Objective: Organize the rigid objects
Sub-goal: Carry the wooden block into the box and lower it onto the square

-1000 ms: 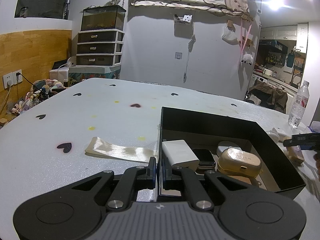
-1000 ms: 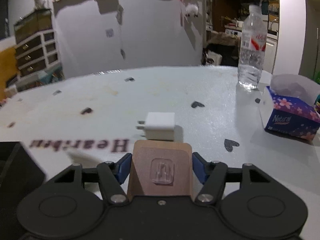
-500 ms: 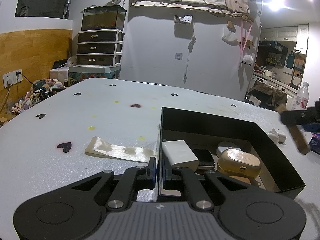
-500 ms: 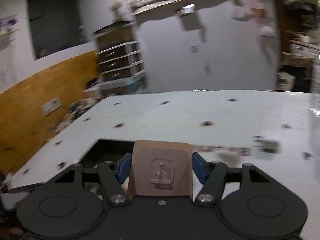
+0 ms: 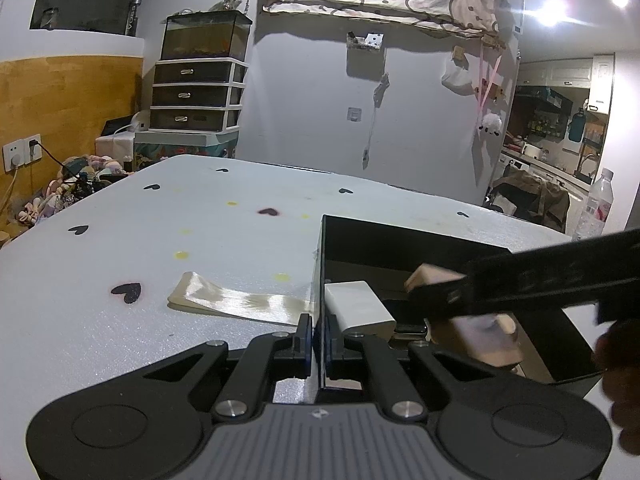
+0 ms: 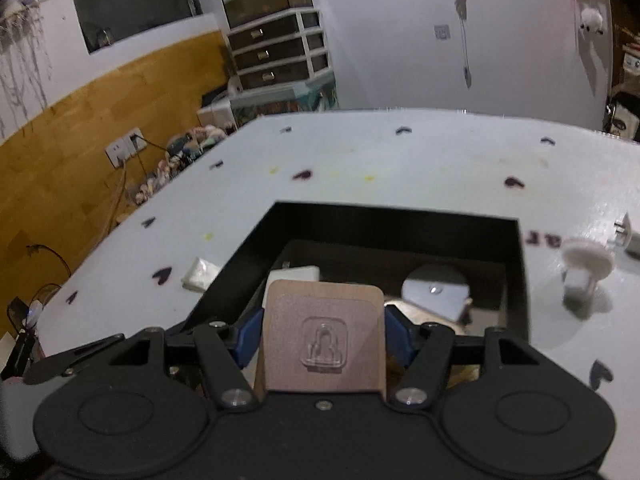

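Right wrist view: a brown plate (image 6: 323,340) with an embossed clear hook emblem is clamped between the right gripper (image 6: 323,338) fingers, above the black box (image 6: 396,216). No readable brand is shown on it; purple lettering beyond the box's right wall is blurred. Ahead of the fingertips, a white charger (image 6: 294,276) and a round silver case (image 6: 434,294) are partly hidden. The left gripper (image 5: 316,338) is seen pinched on the box's near wall (image 5: 320,280).
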Demonstrator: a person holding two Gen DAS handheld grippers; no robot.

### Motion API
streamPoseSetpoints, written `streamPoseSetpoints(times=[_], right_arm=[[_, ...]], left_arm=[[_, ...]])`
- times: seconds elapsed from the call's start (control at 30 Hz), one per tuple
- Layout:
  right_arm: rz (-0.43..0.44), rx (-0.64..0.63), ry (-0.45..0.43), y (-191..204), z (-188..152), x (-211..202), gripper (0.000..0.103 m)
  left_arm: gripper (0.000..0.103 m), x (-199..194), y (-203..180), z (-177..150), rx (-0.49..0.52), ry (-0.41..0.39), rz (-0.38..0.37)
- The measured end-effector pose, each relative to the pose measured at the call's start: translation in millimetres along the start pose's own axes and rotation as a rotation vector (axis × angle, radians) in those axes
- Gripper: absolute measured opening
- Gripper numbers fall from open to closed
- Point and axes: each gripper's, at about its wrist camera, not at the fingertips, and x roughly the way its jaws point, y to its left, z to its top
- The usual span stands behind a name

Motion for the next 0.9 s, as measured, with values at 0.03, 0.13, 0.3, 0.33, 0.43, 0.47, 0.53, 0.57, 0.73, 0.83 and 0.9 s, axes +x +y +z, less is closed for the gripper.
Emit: streamPoseSetpoints(times=[0.03,0.13,0.3,0.33,0.43,0.47,0.53,0.57,0.73,0.83,0.9], right_arm=[[-0.004,-0.001,0.002,2,0,3,0.065],[-0.004,-0.006,0.002,11,1,8,0.065],[0.083,0.035,0.026,17,5,8,0.069],[0.085,0.034,0.017,17,5,5,0.071],[0.08,0.037,0.014,15,4,0,0.071],[0.082,0.046,0.019,14,4,-2,0.071],[0.086,0.054,0.028,11,5,-3,0.071],[0.085,0.054,0.029,10,5,-3,0.07],[0.083,0.056,0.033,7,4,-7,0.07],[0.076,0.05,0.033,6,3,-11,0.07],[0.066,0.043,0.031,5,2,-13,0.07]], left_arm=[[0.006,0,0,0,0.001,0.0,0.0],[0.006,0,0,0,0.0,0.0,0.001],[0.006,-1,0,-1,-0.002,-0.002,-0.003],[0.005,-2,0,-1,-0.002,-0.002,-0.005],[0.006,-2,0,-1,-0.002,-0.002,-0.005],[0.005,-2,0,-1,-0.002,-0.002,-0.005],[0.005,-2,0,-1,-0.001,-0.002,-0.003],[0.005,-1,0,-1,-0.001,-0.002,-0.002],[0.005,-1,-2,-1,0.003,0.0,0.002],[0.005,-1,-2,-1,0.003,-0.001,0.002],[0.005,-1,-2,-1,0.003,-0.001,0.002]])
